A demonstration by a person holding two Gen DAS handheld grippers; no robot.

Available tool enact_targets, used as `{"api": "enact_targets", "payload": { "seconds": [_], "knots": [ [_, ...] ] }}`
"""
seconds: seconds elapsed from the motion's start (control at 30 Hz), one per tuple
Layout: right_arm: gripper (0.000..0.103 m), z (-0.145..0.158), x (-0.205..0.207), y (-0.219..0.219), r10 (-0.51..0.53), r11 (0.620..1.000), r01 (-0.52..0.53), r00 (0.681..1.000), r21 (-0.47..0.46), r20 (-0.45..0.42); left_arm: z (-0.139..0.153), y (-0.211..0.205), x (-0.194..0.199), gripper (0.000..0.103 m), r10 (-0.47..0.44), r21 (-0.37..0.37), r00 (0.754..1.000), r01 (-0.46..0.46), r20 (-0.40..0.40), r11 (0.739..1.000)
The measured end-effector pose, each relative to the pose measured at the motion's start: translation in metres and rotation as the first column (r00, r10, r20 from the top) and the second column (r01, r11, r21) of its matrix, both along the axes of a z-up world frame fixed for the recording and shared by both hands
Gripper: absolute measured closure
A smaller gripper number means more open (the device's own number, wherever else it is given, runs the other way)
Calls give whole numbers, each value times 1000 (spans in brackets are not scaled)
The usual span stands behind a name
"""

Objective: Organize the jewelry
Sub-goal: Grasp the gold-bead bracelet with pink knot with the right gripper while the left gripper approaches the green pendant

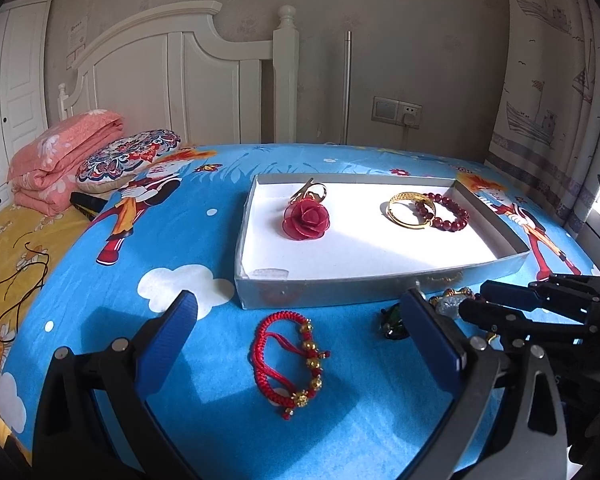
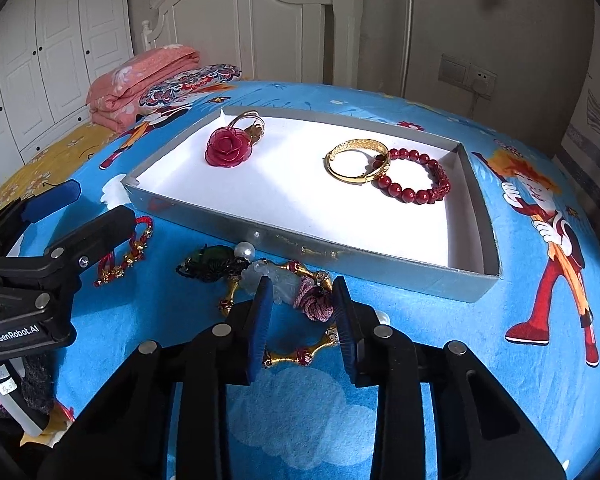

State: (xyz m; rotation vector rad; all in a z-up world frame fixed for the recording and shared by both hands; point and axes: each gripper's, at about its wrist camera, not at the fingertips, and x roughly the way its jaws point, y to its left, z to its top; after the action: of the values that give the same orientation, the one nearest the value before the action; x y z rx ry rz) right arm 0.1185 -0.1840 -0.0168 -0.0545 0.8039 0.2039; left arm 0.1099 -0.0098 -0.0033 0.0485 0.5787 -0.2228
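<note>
The left gripper [image 1: 296, 324] is held wide apart above the blue cartoon bedsheet [image 1: 140, 248], nothing being pressed by its blue pads; a red cord bracelet with gold beads [image 1: 290, 364] is seen lying flat on the sheet between and just below the two fingers, untouched. Further right, the shallow grey tray [image 2: 236, 220] is seen resting on the sheet (its white floor partly sunlit), and three pieces are laid inside it: a red rose ring [image 2: 230, 147] near the far left corner, a gold bangle [image 2: 358, 160] towards the right, and a dark red bead bracelet [image 2: 414, 178] touching the bangle. In front of the tray's near wall a tangle of jewelry is heaped: a dark green piece [image 2: 210, 262], a pearl [image 2: 245, 249], and a pale jade pendant bracelet with gold links [image 2: 284, 280]. The right gripper [image 2: 302, 292] is narrowed around this bracelet, the pendant and a pink knot being framed between its fingers; whether the pads actually press on it cannot be told. Part of the bracelet is hidden behind the fingers
</note>
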Motion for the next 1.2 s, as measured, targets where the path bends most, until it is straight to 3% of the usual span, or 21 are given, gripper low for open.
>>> {"api": "enact_targets", "payload": {
  "seconds": [0.13, 0.33, 0.6, 0.87, 1.07, 1.2],
  "knots": [
    [83, -1, -6, 4, 22, 1000, -22, 1000, -17, -12, 0, 1, 0, 5, -6, -8, 1000, 6, -3, 1000],
    [83, -2, -21, 3, 76, 997, -74, 996, 39, -48, 1, 2, 1, 5, -5, -16, 1000, 5, -8, 1000],
    [82, -5, -6, 12, 95, 995, -95, 993, -10, -70, 0, 0, 4, 5, -1, -3, 1000, 1, -22, 1000],
    [88, -4, -19, 19, 96, 992, -95, 995, -84, 8, -1, -2, 3, 5, -2, 11, 1000, 3, -25, 1000],
    [89, 7, -27, -1, 34, 999, -33, 996, -10, 82, 3, 4, -2, 5, 3, -22, 1000, -3, -16, 1000],
    [89, 9, -33, -3, 28, 1000, -28, 994, 4, 107, -1, 4, -2, 7, 6, -10, 998, -6, -58, 1000]
  ]
}}
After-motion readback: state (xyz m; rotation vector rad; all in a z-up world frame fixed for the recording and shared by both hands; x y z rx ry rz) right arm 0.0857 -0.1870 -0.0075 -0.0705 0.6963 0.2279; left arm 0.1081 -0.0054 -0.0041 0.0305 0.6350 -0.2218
